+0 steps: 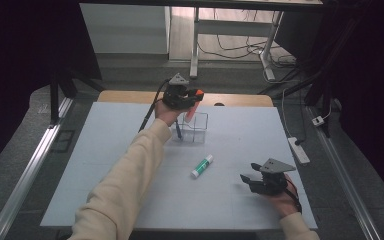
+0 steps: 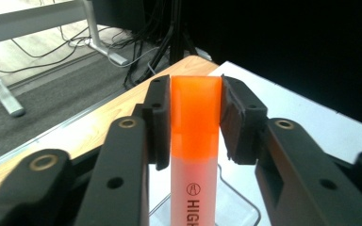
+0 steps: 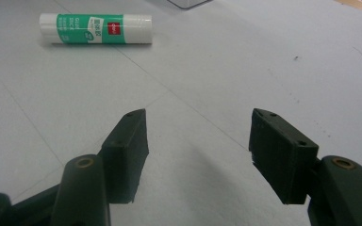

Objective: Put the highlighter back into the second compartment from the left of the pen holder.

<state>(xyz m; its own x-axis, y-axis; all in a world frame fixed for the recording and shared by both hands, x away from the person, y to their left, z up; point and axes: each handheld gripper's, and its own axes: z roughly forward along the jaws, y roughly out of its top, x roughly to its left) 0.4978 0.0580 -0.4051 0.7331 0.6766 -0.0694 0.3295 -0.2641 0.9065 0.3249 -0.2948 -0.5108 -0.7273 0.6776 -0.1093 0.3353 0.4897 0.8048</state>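
Currently my left gripper (image 2: 196, 84) is clamped on the highlighter (image 2: 195, 141): both pads lie flat against the sides of its orange cap, and the pale barrel hangs down below the jaws. In the high view the highlighter tilts, with its lower end inside or just over the clear container (image 1: 202, 127) at the far side of the bench (image 1: 240, 130); I cannot tell whether the tip touches the floor of the container. A dark pen (image 1: 178, 131) leans at the container's near left corner.

Procedure for the step in hand, as I judge it:
1. Bring the barrel closer to upright, so that the lower end clears the thin wall.
2. Lower until the tip rests inside, away from the pen.
3. Open the jaws slowly and evenly; a sudden release may tip the highlighter over the rim.
4. Lift straight up, so the pads do not drag the cap or nudge the light container.

My right gripper (image 3: 200, 132) is released, jaws wide with nothing between them, low over the bench at the near right. The glue stick (image 3: 95, 28) lies on its side ahead of it, well apart from the container, and looks like the next item to collect
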